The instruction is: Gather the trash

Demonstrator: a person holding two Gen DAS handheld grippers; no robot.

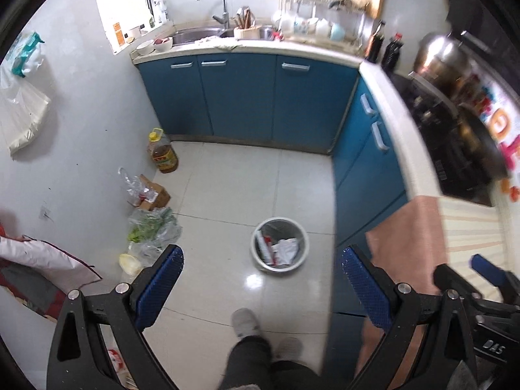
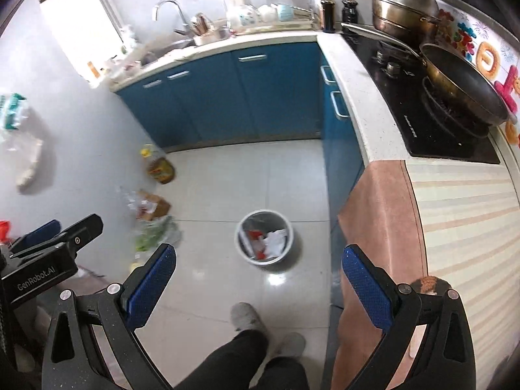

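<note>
Trash fills part of the small white wastebasket that stands on the pale tiled floor, just left of the blue cabinets; crumpled white paper and red-printed wrappers lie inside it. Both tongs are held above the floor, well apart from the bin. The left tongs are released, blue pads spread wide with nothing between them, and the right tongs are likewise released and empty. Along the left wall sit a cooking oil bottle, a cardboard box with clear plastic over it, and a plastic bag of greens. A wok rests on the black stove on the tabletop, with a steel steamer pot behind it. A striped cloth covers the near surface. The person's grey slippers show at the bottom.
</note>
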